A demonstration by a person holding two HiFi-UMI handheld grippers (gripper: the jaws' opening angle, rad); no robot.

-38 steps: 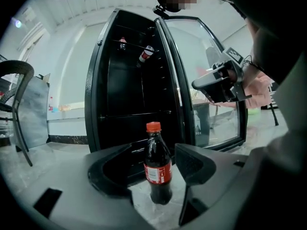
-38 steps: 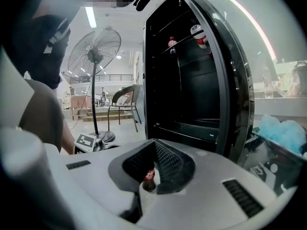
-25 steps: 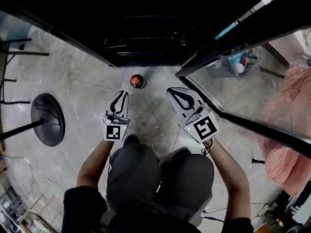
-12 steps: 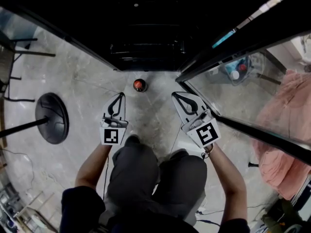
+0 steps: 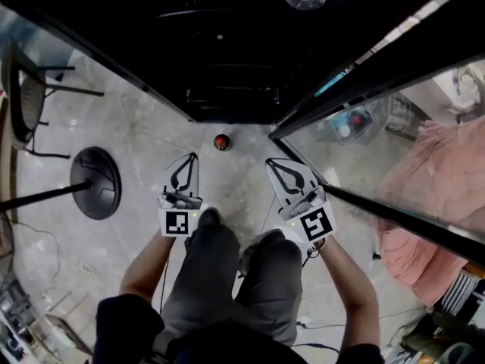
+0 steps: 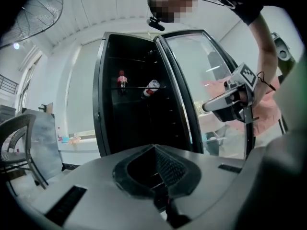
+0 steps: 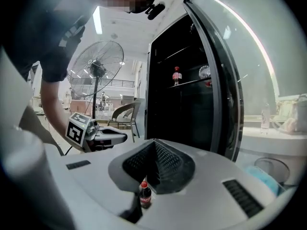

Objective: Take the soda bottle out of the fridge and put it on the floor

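Before the open black fridge [image 5: 227,59], a red-capped soda bottle [image 5: 221,142] stands upright on the grey floor [image 5: 136,142], just outside the cabinet's threshold. A person [image 5: 227,279], standing a little further from the fridge, points the left gripper [image 5: 194,156] and the right gripper [image 5: 268,161] towards it. One gripper is on each side of the bottle, and both are apart from it. The bottle sits nearer the fridge than either pair of tips. Each gripper's jaws are pressed together with nothing between them. From the right gripper view, the bottle shows small and low beneath the joined jaws, down on the floor.

Inside the fridge, a small upright bottle [image 6: 122,79] and a tilted bottle [image 6: 152,87] rest on a shelf. The fridge's glass door [image 5: 394,59] stands wide open to the right of the fridge in the head view. A fan base [image 5: 96,182] sits on the floor off to the fridge's left in that view.
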